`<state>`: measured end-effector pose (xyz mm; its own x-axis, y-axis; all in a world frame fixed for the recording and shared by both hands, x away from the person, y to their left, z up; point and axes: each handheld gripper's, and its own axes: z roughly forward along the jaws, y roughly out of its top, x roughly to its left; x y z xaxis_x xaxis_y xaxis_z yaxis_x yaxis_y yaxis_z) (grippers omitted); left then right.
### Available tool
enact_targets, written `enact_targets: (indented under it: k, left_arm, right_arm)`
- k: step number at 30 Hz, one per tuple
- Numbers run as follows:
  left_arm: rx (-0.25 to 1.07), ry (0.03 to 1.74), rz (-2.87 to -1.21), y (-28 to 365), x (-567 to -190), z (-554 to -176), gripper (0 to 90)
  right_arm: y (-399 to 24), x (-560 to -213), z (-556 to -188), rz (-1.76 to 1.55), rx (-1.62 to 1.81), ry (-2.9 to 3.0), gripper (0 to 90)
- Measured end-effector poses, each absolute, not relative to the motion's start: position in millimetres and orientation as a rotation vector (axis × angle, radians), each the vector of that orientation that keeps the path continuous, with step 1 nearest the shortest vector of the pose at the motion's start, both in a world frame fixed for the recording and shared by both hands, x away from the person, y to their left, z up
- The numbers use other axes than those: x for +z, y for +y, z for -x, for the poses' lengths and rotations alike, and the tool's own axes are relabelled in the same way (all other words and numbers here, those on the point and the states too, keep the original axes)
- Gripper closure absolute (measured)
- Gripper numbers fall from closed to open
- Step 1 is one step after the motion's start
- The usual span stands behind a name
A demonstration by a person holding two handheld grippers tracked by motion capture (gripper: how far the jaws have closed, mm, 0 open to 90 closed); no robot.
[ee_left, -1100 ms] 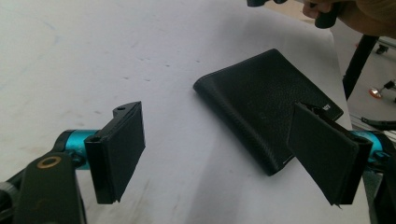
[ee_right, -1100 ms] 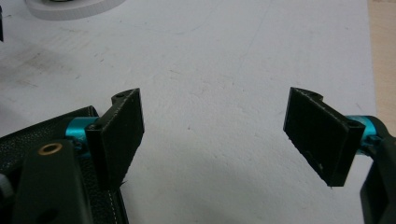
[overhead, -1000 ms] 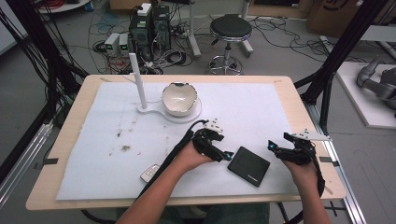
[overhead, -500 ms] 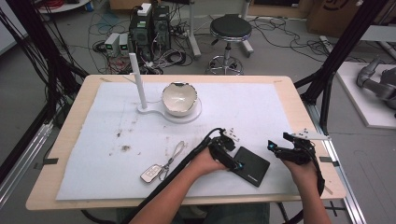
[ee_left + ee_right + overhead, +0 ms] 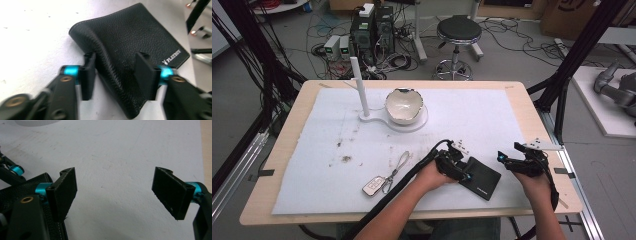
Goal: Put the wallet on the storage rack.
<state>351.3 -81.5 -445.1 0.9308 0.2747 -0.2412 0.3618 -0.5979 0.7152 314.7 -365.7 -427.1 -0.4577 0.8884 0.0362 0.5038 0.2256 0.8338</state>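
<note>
A black leather wallet (image 5: 481, 178) lies flat on the white mat (image 5: 312, 175), toward the near right part of the table (image 5: 532, 105), at about five o'clock from the mat's middle. In the left gripper view the wallet (image 5: 130, 42) shows pebbled leather, pale stitching along its edge and small white lettering near one corner. Its folded spine bulges up in a ridge, and that ridge sits between the two jaws of the left gripper (image 5: 115, 72). The jaws have just been closing: one pad touches the ridge on its outer side, the other presses onto the wallet's top face, so they are pinched on the wallet's spine end. In the high view the left gripper (image 5: 458, 169) sits at the wallet's nine o'clock edge, held in the person's left hand (image 5: 432, 176).

The right gripper (image 5: 517, 165) hovers at three o'clock of the wallet, just beside it and not touching. In the right gripper view its jaws stand wide apart with bare mat between them (image 5: 113, 187), and a corner of the wallet (image 5: 27, 186) shows behind the left-hand jaw.

At nine o'clock from the wallet, well apart, a car key (image 5: 373, 186) lies on the mat with a wire loop (image 5: 399, 162) attached. Farther off, at eleven o'clock, a white bowl (image 5: 404, 106) rests on a white stand (image 5: 417, 124) beside an upright white post (image 5: 360, 85). Beyond the table, a round stool (image 5: 459, 31) stands on the floor.
</note>
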Motion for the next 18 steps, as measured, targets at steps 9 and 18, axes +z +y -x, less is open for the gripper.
enact_targets:
  k: [9, 18]
  left_arm:
    - [-0.093, 0.403, -2.192, -72.1, -438.9, -348.9, 81.9]
    - [-0.024, 0.395, -2.156, -40.1, -415.9, -354.1, 83.0]
  right_arm:
    - [-366.9, -428.0, -314.4, -1.280, 1.131, 2.049, 20.5]
    - [-366.1, -429.1, -315.9, -1.276, 1.130, 2.053, 20.6]
